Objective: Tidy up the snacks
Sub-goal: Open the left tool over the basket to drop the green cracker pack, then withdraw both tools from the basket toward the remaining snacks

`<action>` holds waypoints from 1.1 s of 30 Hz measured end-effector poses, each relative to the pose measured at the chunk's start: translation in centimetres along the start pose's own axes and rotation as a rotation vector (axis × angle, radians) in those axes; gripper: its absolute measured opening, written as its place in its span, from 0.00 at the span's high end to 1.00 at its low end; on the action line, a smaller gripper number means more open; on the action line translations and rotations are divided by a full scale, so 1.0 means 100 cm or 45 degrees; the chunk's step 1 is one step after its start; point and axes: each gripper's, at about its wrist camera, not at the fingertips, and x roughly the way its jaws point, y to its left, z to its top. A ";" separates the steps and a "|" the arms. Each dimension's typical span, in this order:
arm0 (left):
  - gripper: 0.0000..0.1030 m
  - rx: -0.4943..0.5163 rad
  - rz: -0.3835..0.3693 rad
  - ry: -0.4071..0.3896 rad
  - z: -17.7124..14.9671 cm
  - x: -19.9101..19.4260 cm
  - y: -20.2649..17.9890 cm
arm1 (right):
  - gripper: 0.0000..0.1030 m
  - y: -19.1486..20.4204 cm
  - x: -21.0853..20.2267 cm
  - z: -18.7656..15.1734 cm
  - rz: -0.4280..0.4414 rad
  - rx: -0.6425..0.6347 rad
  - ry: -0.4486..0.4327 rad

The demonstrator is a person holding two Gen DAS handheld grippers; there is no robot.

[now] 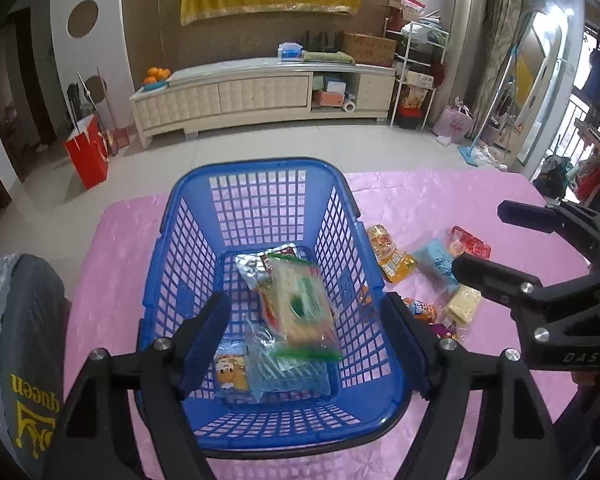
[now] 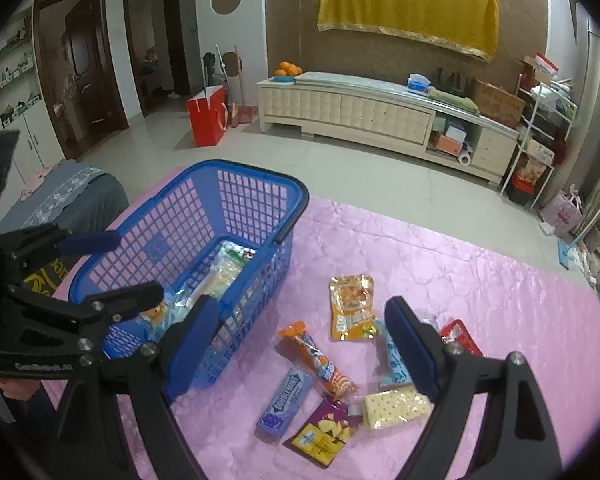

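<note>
A blue plastic basket (image 1: 188,240) stands on the pink table; it also shows in the right wrist view (image 2: 180,216). Inside lie several snack packets; a cracker pack (image 1: 300,304) looks blurred, just below my open left gripper (image 1: 306,328), which is above the basket and holds nothing. My right gripper (image 2: 300,344) is open and empty above loose snacks: an orange tube pack (image 2: 320,360), a blue gum pack (image 2: 286,400), a purple packet (image 2: 322,432), a cracker pack (image 2: 396,404), a yellow pouch (image 2: 350,306), a light blue pack (image 2: 392,360) and a red packet (image 2: 460,336).
The pink cloth (image 2: 480,280) covers the table, with its far edge toward a tiled floor. A grey cushion (image 1: 24,340) sits left of the basket. A cream TV cabinet (image 1: 260,96) and a red bag (image 1: 88,156) stand far behind.
</note>
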 end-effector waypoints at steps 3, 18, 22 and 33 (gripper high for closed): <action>0.27 0.012 0.005 -0.019 0.000 -0.010 -0.003 | 0.14 -0.001 -0.008 0.000 0.001 0.013 -0.011; 0.23 0.035 -0.028 -0.095 -0.015 -0.067 -0.034 | 0.14 -0.008 -0.062 -0.017 -0.003 0.050 -0.079; 0.23 0.058 -0.050 -0.103 -0.024 -0.073 -0.054 | 0.14 -0.015 -0.074 -0.030 -0.037 0.065 -0.068; 0.23 0.131 -0.122 -0.055 -0.048 -0.064 -0.113 | 0.14 -0.043 -0.097 -0.071 -0.098 0.106 -0.041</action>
